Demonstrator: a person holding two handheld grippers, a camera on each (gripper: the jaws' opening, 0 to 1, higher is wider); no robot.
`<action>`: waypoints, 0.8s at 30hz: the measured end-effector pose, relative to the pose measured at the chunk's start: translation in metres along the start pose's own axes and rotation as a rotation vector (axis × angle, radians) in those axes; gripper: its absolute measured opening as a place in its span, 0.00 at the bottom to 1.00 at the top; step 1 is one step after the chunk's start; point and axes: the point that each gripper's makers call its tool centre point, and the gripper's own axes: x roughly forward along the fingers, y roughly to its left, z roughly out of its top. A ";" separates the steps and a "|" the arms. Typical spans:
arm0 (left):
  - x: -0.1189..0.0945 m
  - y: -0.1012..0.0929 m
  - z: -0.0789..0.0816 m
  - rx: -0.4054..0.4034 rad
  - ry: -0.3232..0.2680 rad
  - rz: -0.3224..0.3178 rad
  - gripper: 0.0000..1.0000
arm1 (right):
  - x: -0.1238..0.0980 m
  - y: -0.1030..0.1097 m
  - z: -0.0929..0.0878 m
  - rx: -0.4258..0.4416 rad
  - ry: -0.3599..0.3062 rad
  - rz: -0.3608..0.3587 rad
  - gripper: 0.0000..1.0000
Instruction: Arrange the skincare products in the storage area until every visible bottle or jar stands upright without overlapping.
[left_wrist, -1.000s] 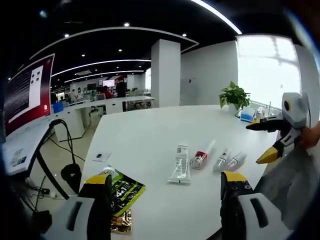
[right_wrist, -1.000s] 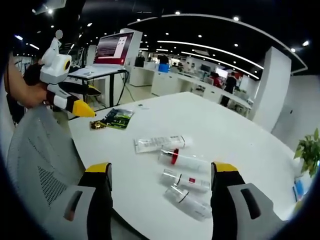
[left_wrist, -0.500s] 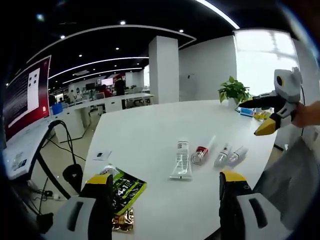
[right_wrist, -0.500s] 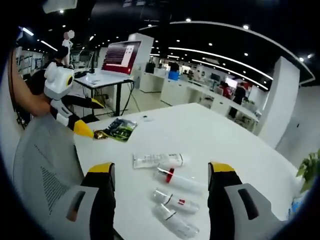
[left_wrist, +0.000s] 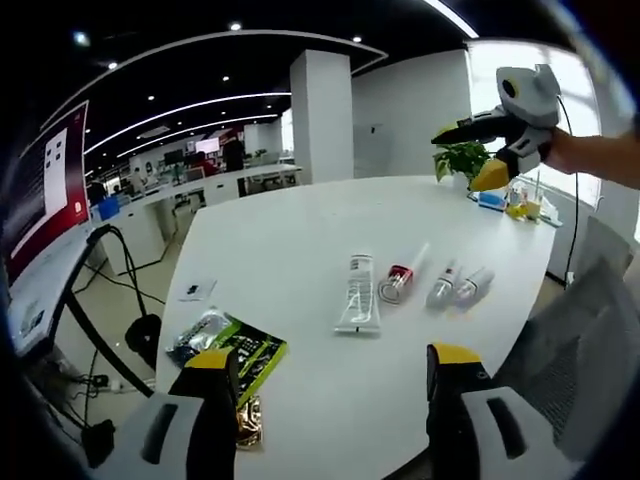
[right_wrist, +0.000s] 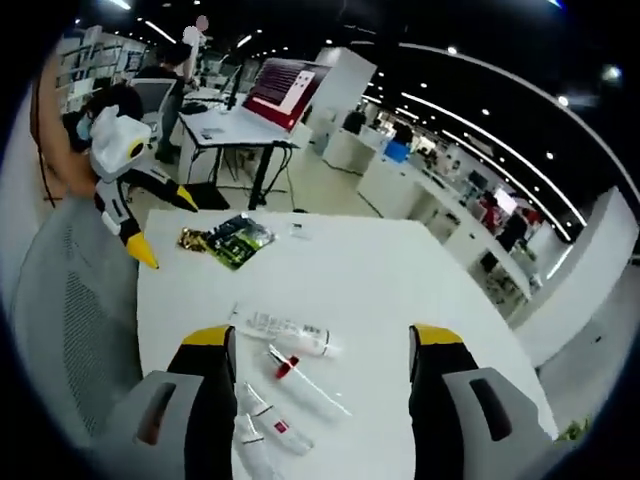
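**Four products lying flat, both grippers raised and empty**

In my left gripper view, my left gripper (left_wrist: 332, 385) hangs over the near edge of the white table (left_wrist: 300, 240), jaws wide, nothing between them. Just beside its left jaw lies a green packet (left_wrist: 243, 357) with a crumpled gold wrapper (left_wrist: 246, 423) and a clear wrapper (left_wrist: 197, 332). A small card (left_wrist: 196, 290) sits further back. Mid-table, four products lie on their sides in a row, close but apart: a clear tube (left_wrist: 359, 293), a red-banded bottle (left_wrist: 401, 279), and two small bottles (left_wrist: 443, 285) (left_wrist: 473, 286). The right gripper (left_wrist: 478, 150) is held high beyond them, jaws spread. A potted plant (left_wrist: 462, 158) stands at the far edge; office desks, a pillar and a screen lie behind.

In my right gripper view, I look down steeply. My right gripper (right_wrist: 318, 345) is wide and empty above the tube (right_wrist: 284, 331), the red-banded bottle (right_wrist: 302, 382) and the two small bottles (right_wrist: 270, 420) (right_wrist: 252, 457), the last partly hidden, I think, by my jaw. The packet (right_wrist: 233, 240) lies at the far corner, the left gripper (right_wrist: 165, 230) open beside it over a grey mesh chair (right_wrist: 75, 310).
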 end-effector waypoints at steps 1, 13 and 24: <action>0.000 0.001 0.000 -0.002 0.000 0.003 0.78 | 0.002 -0.002 0.002 -0.017 0.004 0.005 0.67; 0.000 0.006 -0.003 -0.035 0.010 0.016 0.75 | 0.040 -0.019 0.008 -0.272 0.131 0.148 0.64; 0.000 0.013 -0.006 -0.071 0.012 0.034 0.72 | 0.092 -0.008 -0.007 -0.451 0.248 0.335 0.55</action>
